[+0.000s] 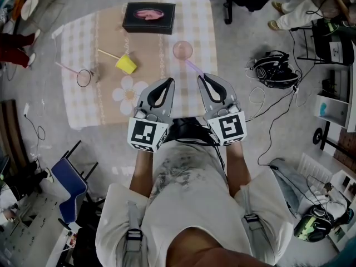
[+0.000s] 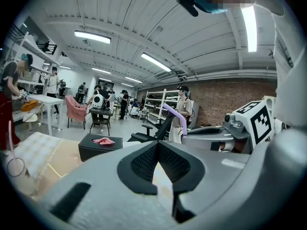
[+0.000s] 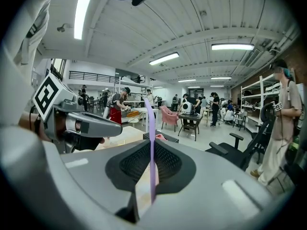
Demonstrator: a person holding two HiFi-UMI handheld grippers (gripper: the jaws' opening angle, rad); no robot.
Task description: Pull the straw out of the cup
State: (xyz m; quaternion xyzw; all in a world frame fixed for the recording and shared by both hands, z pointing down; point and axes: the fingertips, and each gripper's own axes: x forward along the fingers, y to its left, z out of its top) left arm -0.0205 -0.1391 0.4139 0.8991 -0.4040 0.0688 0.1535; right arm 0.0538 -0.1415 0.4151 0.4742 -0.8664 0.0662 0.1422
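A pink cup (image 1: 182, 50) stands on the checked tablecloth (image 1: 78, 38). A purple straw (image 1: 194, 68) runs from the cup's near rim back to my right gripper (image 1: 202, 77), which is shut on it. Whether the straw's far end is still inside the cup I cannot tell. In the right gripper view the straw (image 3: 151, 128) stands upright, pinched between the dark pads (image 3: 168, 162) of the right gripper (image 3: 151, 150). My left gripper (image 1: 169, 81) hovers beside it over the table's near edge, its tips together and nothing in them. From the left gripper (image 2: 157, 145) the bent straw (image 2: 176, 118) shows at the right.
A black box (image 1: 148, 16) with a pink thing on top sits at the table's far side. A yellow cup (image 1: 126, 64) lies tipped with its straw, and a clear glass (image 1: 83, 78) holds a pink straw. Headphones and cables (image 1: 275, 68) lie on the floor at the right, a blue chair (image 1: 69, 182) at the left.
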